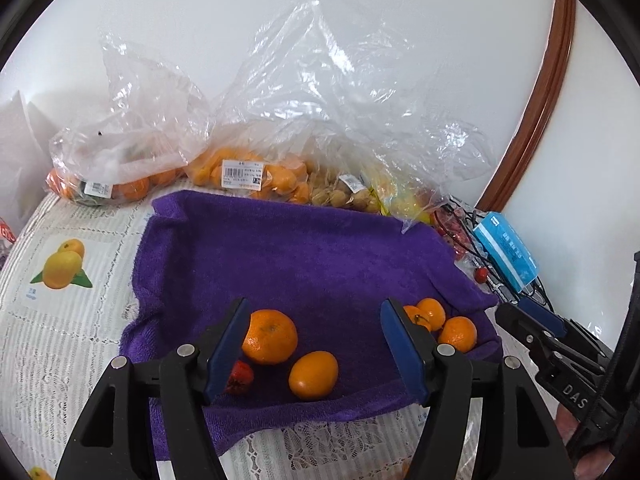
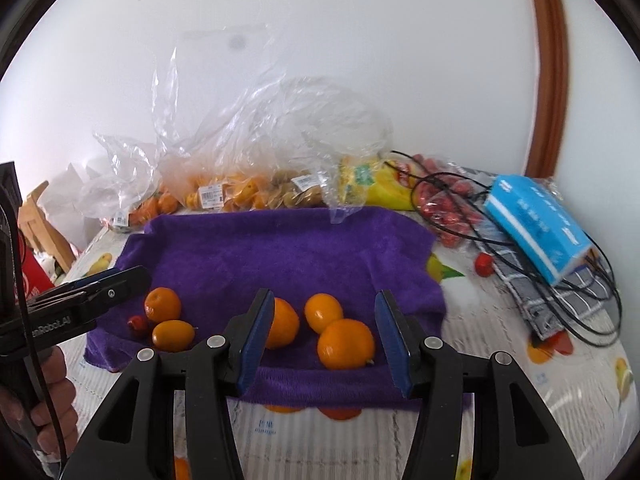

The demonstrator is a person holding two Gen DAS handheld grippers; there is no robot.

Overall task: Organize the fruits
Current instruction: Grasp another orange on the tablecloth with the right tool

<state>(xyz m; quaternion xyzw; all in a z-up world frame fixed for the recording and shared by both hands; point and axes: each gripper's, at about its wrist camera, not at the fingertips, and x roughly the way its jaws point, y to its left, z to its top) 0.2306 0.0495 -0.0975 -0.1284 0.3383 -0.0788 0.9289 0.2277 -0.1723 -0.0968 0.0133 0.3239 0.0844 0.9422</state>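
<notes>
Five orange citrus fruits on a purple towel (image 2: 288,248), all near its front edge. In the right wrist view: one round fruit (image 2: 346,343) and a smaller one (image 2: 323,312) touching it, visible between the blue fingers; a third (image 2: 285,323) half hidden behind the left finger (image 2: 256,340). Further left, apart from these: another round fruit (image 2: 162,304), an oval one (image 2: 173,335) just beside it, and a small red fruit (image 2: 137,323) at the towel edge.

Right gripper (image 2: 324,336): open, holding nothing, above the fruits, not touching them. Left gripper (image 1: 314,344): also open and empty, over the same towel.

Behind the towel, against the wall: clear plastic bags (image 2: 224,160) with price labels, holding orange fruits and small brownish ones; whether tied or loose, cannot tell. A yellow package (image 2: 376,184) and a bag of red fruits (image 2: 448,208) to the right.

Only in the right wrist view: a hand (image 2: 52,392) on the left gripper's handle, a wooden chair (image 2: 40,220), and the blue tissue pack (image 2: 540,224) lying on black cables and a checked cloth (image 2: 560,304).

Only in the left wrist view: a printed yellow fruit (image 1: 62,268) on the lace tablecloth (image 1: 60,344).
</notes>
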